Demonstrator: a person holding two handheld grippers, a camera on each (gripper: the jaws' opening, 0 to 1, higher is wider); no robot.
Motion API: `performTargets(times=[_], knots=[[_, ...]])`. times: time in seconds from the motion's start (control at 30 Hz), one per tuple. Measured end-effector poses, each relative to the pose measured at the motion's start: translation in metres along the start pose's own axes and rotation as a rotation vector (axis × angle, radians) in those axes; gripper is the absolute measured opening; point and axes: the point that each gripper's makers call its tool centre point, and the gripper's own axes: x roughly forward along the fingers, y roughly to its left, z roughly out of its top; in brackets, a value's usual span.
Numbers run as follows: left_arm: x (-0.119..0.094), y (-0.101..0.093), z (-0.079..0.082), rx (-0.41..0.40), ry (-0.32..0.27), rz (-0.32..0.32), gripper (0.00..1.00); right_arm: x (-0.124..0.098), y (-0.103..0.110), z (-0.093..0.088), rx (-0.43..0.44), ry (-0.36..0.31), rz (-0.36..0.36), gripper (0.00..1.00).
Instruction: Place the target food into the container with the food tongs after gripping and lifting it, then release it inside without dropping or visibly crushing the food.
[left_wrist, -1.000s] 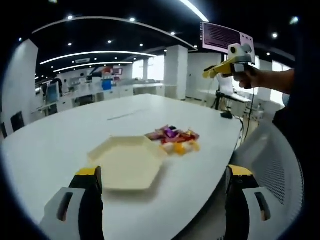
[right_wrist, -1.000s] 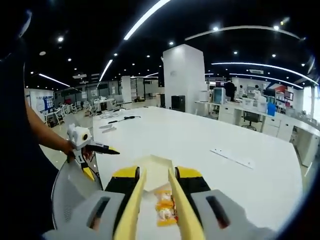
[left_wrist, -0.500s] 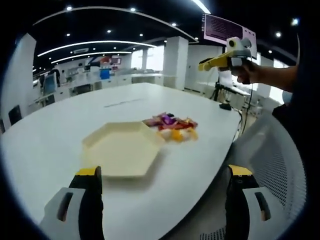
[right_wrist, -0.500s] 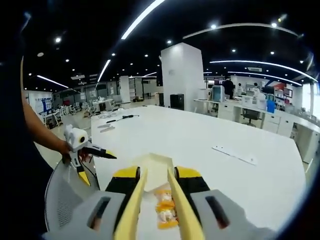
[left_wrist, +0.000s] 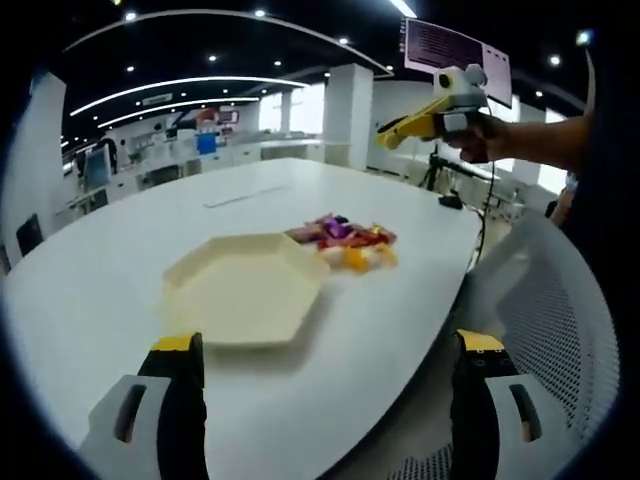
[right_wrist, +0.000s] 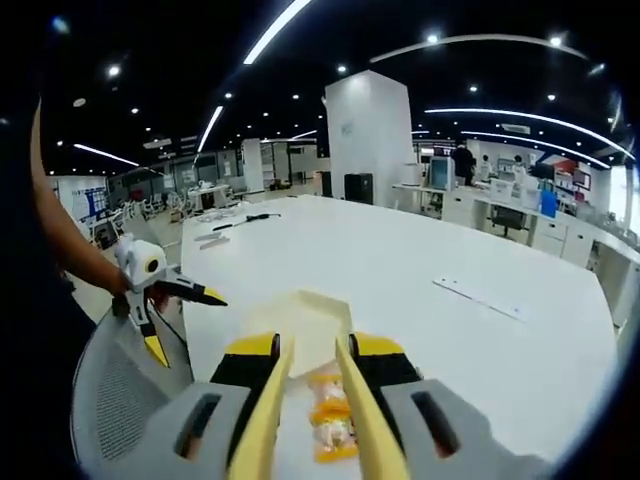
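Hexagonal cream tray (left_wrist: 245, 290) beside glossy crinkled candy wrappers (left_wrist: 345, 240) on smooth white table (left_wrist: 120, 260)

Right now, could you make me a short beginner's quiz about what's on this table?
1. True or false: the tray already holds wrapped sweets.
2. What do the yellow tongs point at, seen from the right gripper view? A) a cup B) wrapped sweets C) a phone
3. In the left gripper view, how do its jaws stand?

Key: 1. False, the tray is empty and the sweets lie beside it on the table. 2. B. 3. Wide apart, holding nothing.
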Motion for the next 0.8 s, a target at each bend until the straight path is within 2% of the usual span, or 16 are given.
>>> performTargets(times=[0.27,0.8], knots=[[0.001,0.000,-0.003,0.004,0.012,-0.005,1.00,0.027,-0.004,-0.027,-0.013,0.052,-0.011,0.26],[0.002,0.002,-0.007,-0.009,0.029,0.004,1.00,0.064,-0.011,-0.073,-0.001,0.133,-0.010,0.27]])
